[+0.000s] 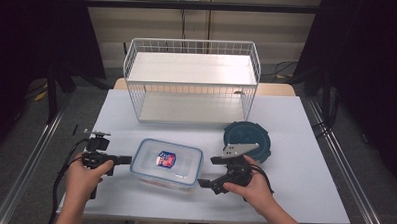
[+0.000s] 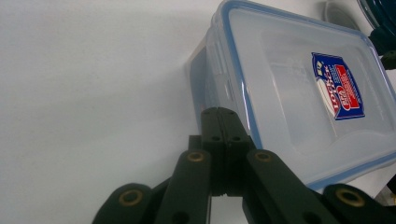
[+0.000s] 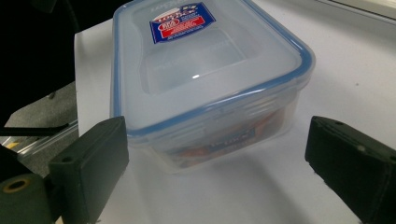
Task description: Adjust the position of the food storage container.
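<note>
White tabletop (image 1: 295, 145) fills the high view, with a wire basket shelf (image 1: 191, 81) at the far edge and a dark round lid (image 1: 247, 139) to the right. Between the person's hands lies a clear lidded food container (image 1: 168, 162), probably centred so both tools can come at its short ends. The left gripper (image 1: 125, 160) points at its left end, and the right gripper (image 1: 208, 171) sits by the right end. Seen from the left gripper view, the left gripper (image 2: 223, 116) has its jaws pressed together on nothing, tips just beside the container (image 2: 299, 88) wall, perhaps to brace or nudge it. Along the right gripper view, the right gripper (image 3: 217, 149) stands wide apart, its jaws flanking the container's (image 3: 205, 79) near end without touching, likely lined up to clasp it.
</note>
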